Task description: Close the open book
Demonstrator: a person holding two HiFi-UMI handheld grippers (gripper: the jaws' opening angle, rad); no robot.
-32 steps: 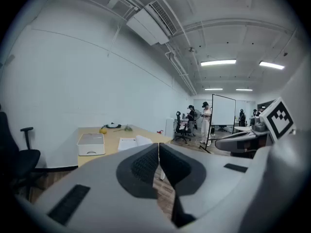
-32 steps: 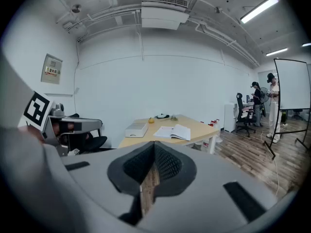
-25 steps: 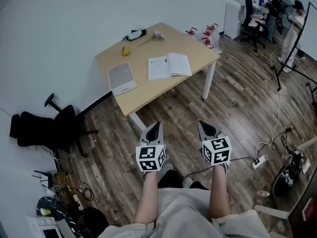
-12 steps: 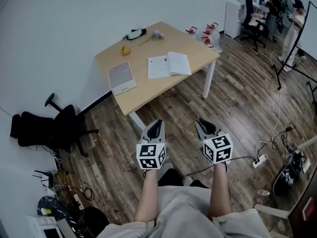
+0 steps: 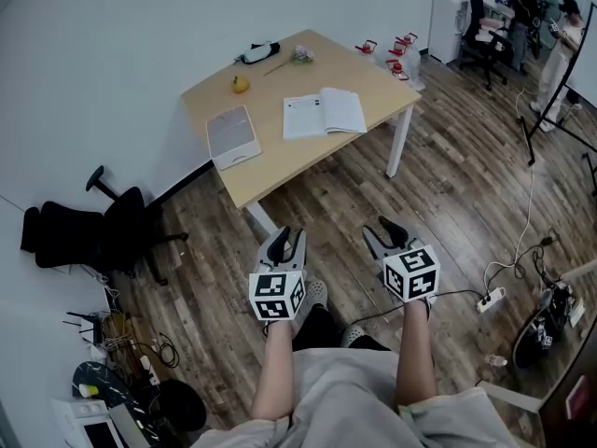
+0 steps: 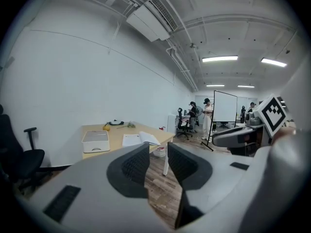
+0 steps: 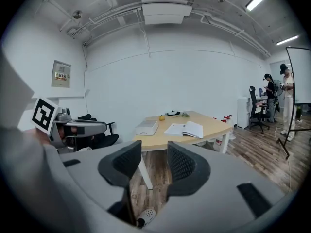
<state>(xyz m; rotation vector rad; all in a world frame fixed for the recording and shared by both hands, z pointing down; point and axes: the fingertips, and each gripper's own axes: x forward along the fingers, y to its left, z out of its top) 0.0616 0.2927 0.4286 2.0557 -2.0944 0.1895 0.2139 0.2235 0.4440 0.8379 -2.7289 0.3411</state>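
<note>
Book (image 5: 324, 115), white pages, lying open on wooden table (image 5: 280, 161); well apart from left gripper (image 5: 283, 243) and right gripper (image 5: 384, 235), both empty, jaws just opening.

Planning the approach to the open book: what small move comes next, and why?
Probably step toward the table: the open book lies there, out of reach, while the left hand-held gripper and right hand-held gripper, jaws just opening with nothing between them, hang over the floor.
</note>
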